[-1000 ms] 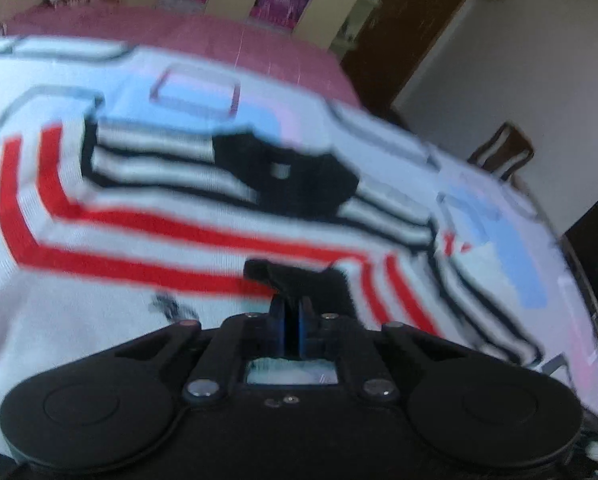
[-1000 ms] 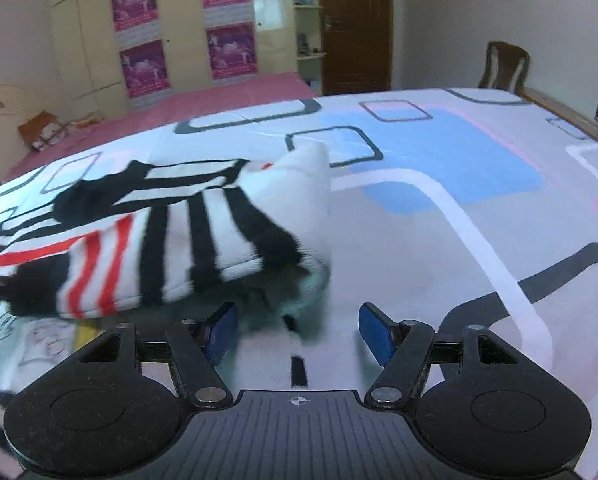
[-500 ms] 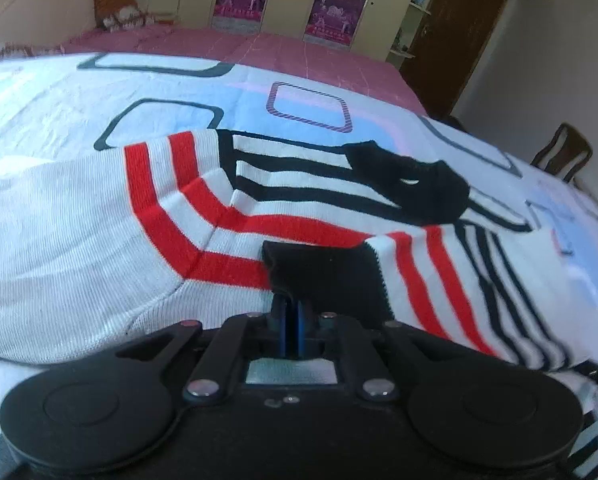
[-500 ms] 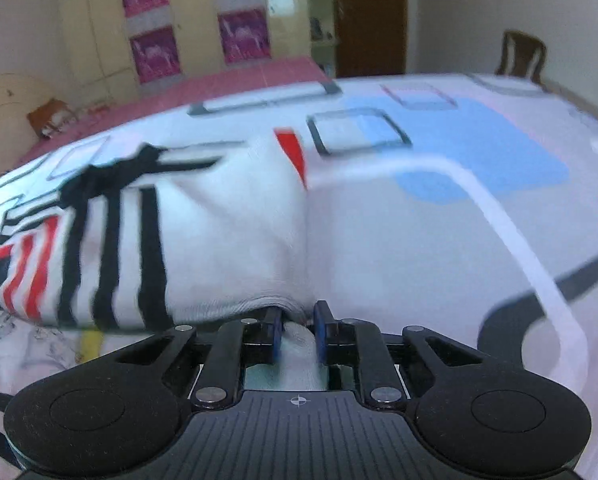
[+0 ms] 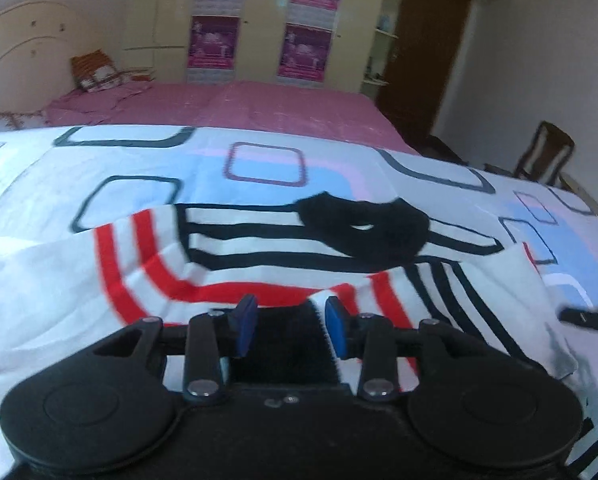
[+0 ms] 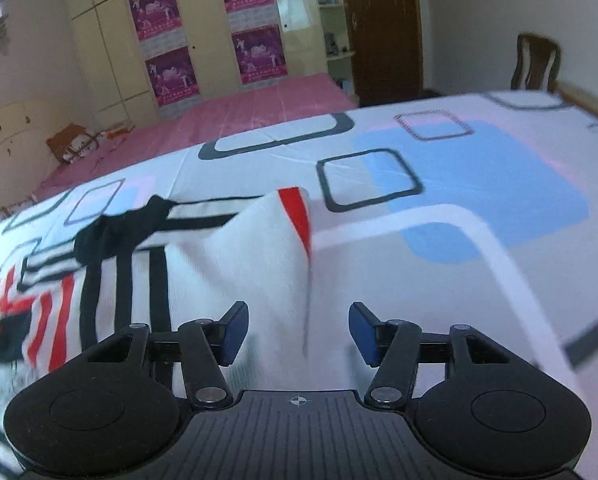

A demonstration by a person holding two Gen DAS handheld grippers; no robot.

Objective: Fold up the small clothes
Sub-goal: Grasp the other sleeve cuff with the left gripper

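Note:
A small white knit sweater (image 5: 259,256) with red and black stripes and a black collar (image 5: 363,232) lies folded on the patterned bedsheet (image 5: 139,152). My left gripper (image 5: 289,330) is open, its blue pads either side of a black cuff (image 5: 283,344) of the sweater. In the right wrist view the sweater (image 6: 235,264) lies left of centre. My right gripper (image 6: 297,334) is open over its white right edge, holding nothing.
A pink bed (image 5: 227,108) and a wardrobe with purple posters (image 5: 259,24) stand beyond the sheet. A wooden chair (image 6: 537,62) and a dark door (image 6: 383,28) are at the far right. The other gripper's tip (image 5: 587,316) shows at the right edge.
Both grippers have opened and let go of the sweater, which now lies flat. Both have drawn back a little.

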